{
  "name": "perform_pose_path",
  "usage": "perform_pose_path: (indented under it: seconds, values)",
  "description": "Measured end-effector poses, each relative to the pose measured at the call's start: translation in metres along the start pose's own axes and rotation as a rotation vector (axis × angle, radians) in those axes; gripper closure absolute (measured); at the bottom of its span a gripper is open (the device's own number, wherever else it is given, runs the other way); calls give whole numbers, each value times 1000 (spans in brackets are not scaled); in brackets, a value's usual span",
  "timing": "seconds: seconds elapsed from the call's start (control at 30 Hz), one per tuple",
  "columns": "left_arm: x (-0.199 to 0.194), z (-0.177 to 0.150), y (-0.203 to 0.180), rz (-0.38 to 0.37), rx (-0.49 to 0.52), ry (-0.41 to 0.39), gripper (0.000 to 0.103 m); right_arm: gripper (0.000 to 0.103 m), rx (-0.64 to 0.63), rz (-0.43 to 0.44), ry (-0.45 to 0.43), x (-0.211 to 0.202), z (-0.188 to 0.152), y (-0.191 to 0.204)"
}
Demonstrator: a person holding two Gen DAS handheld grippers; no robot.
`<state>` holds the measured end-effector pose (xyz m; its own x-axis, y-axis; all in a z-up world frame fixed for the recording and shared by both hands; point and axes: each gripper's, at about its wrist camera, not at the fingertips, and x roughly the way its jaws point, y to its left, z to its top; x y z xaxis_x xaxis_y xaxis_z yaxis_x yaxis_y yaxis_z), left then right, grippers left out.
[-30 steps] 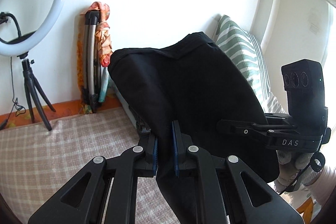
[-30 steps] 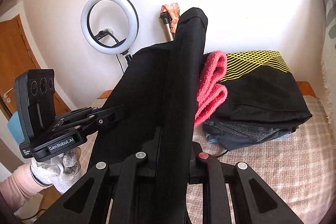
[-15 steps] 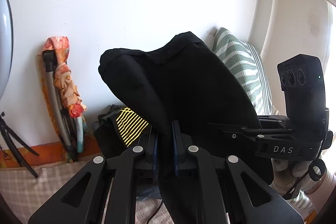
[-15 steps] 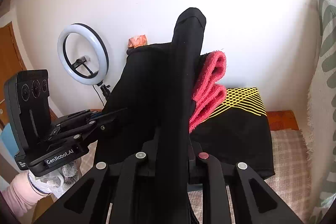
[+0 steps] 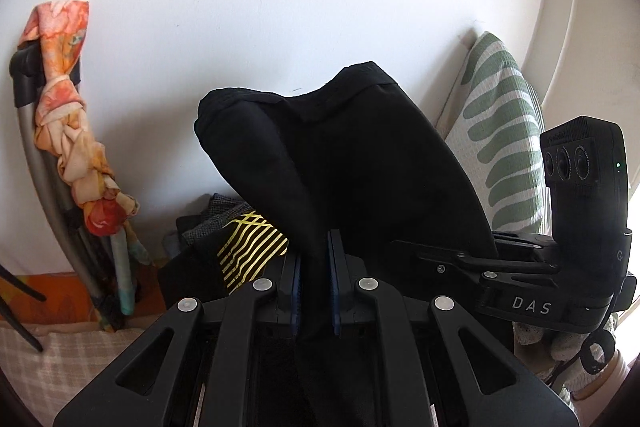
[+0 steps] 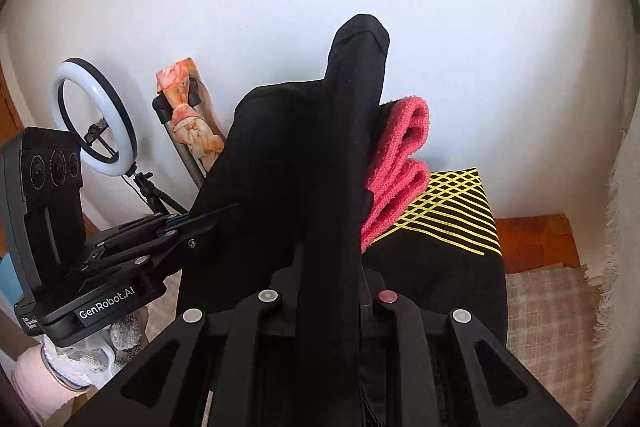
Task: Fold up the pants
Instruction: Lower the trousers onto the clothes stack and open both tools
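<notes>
Pants (image 5: 360,163), pinched in my left gripper (image 5: 314,283) and right gripper (image 6: 328,275), now swung over clothes pile (image 6: 448,227): ready to stack.

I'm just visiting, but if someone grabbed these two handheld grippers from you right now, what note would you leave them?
Left gripper: shut on the black pants.
Right gripper: shut on the same pants.
The pants are folded and held up in the air between the two grippers, in front of a clothes pile by the wall.
Done: the folding looks largely complete.
Left: probably lay the pants on the pile, then open both grippers.
</notes>
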<state>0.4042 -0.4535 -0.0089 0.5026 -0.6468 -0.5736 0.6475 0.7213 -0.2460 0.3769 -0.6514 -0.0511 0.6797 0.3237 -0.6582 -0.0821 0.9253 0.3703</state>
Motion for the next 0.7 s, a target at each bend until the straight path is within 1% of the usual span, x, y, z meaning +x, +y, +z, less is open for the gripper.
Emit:
perform_pose_path:
  seconds: [0.07,0.1,0.13,0.17,0.23,0.27,0.3,0.33,0.37,0.43,0.47,0.5,0.53,0.57,0.63,0.7]
  values:
    - [11,-3,1,7,-3,18,94,87,-1,-30,10,6,-2,-8]
    - [15,-5,2,13,-4,25,94,87,-8,-59,17,9,-1,-11]
    - [18,-6,2,16,-5,32,94,84,-19,-103,24,13,-2,-14]
    - [21,-6,2,22,-4,37,94,79,-30,-148,29,14,-2,-15]
    - [23,-6,4,43,-7,40,93,74,-37,-221,51,16,-4,-23]
    - [23,-5,5,55,-11,35,92,68,-37,-253,54,17,-6,-25]
    - [22,-5,4,66,-8,25,89,64,-40,-287,54,17,-7,-26]
    - [19,-4,3,69,0,16,89,54,-48,-327,45,16,-8,-27]
    - [16,-4,3,75,6,15,89,40,-52,-359,30,13,-9,-28]
    - [10,-4,-1,84,26,12,87,28,-46,-394,-7,3,-8,-29]
    - [8,-4,-3,91,39,14,85,28,-38,-390,-21,-2,-8,-29]
    - [6,-5,-5,93,53,14,79,28,-28,-380,-29,-6,-7,-29]
    - [3,-6,-7,93,63,14,69,28,-22,-375,-37,-11,-5,-26]
    - [1,-7,-9,94,71,14,64,28,-21,-375,-46,-15,-4,-25]
    - [-6,-10,-11,91,79,11,63,28,-23,-377,-60,-23,-5,-21]
    - [-15,-15,-11,79,81,13,62,25,-26,-374,-74,-32,-9,-13]
